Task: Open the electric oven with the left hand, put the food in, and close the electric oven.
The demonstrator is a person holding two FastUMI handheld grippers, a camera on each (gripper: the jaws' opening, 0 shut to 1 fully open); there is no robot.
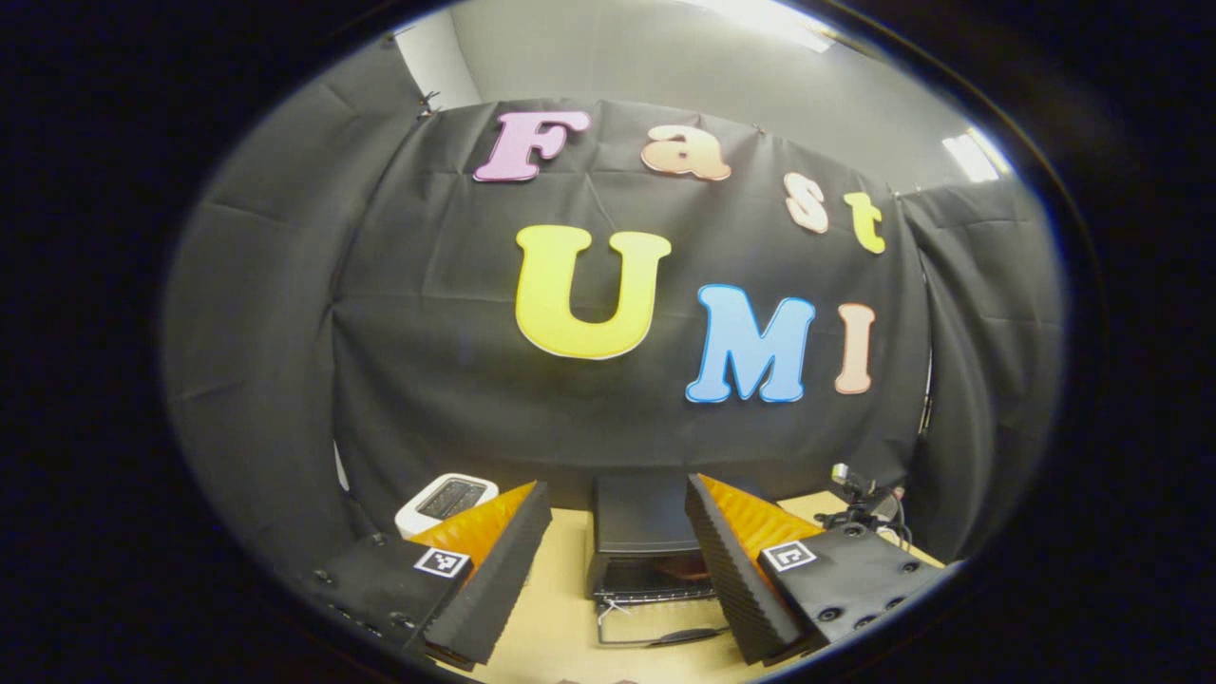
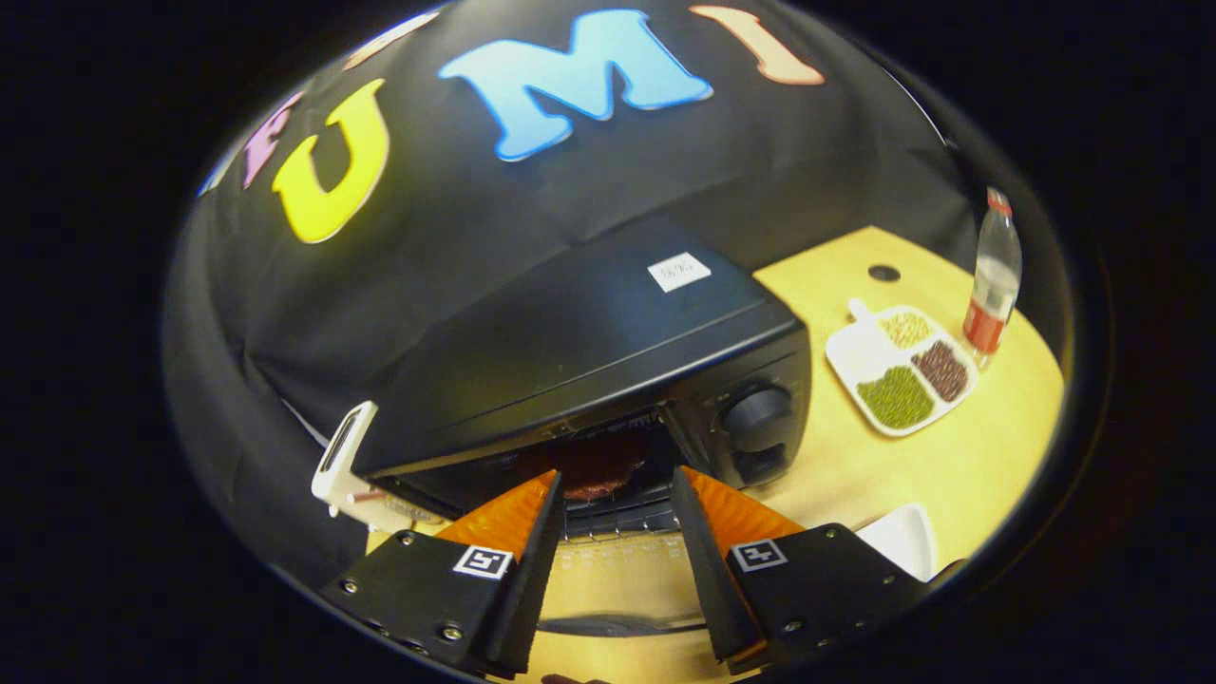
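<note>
The black electric oven stands on the wooden table with its glass door folded down toward me. A dark brown round piece of food lies on the wire rack inside. My right gripper is open just in front of the oven mouth, its fingers on either side of the food and apart from it. In the left gripper view the oven sits farther off, its door handle lowest. My left gripper hangs open and holds nothing, above and in front of the oven.
A white toaster stands left of the oven. Right of the oven are a divided white plate of beans, a bottle and a white dish. A small camera on a stand sits at the table's far right.
</note>
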